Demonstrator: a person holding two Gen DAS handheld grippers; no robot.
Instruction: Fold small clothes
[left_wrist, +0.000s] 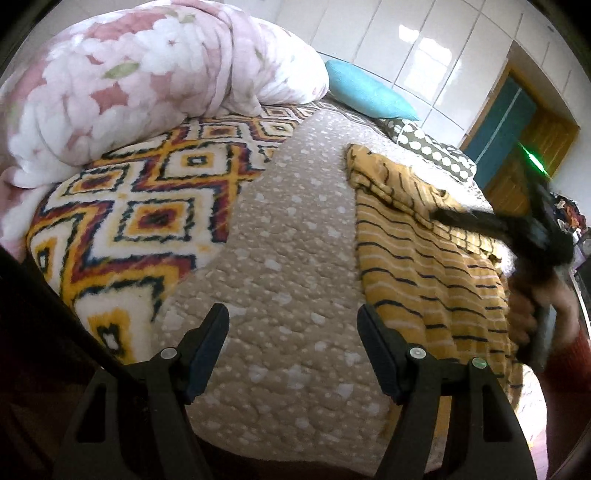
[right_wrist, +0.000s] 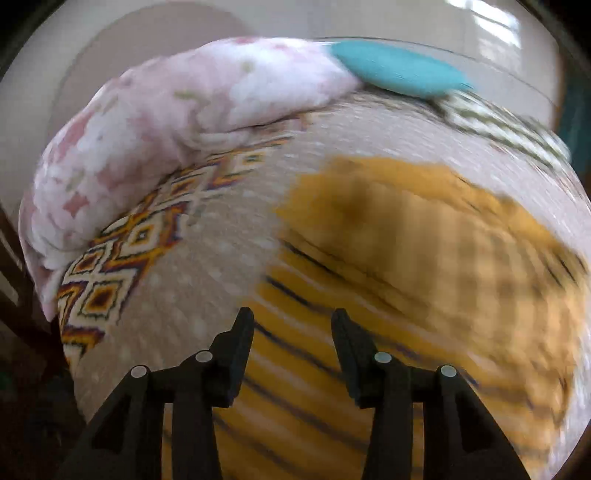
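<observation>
The left gripper (left_wrist: 291, 323) gapes wide above the beige bedspread (left_wrist: 280, 236), holding nothing. The right gripper (right_wrist: 291, 325) hangs parted, empty, over the mustard striped garment (right_wrist: 424, 258) (heavily blurred).

Black gripper (left_wrist: 291, 325); silver screws (left_wrist: 416, 352)

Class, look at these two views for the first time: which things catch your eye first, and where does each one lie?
The mustard-yellow striped garment stands out, spread on the beige dotted bedspread right of the open left tongs, with the open right tongs above it. Next comes the bold diamond-patterned blanket on the left, and behind it the bulky pink floral duvet beside a turquoise pillow.
</observation>
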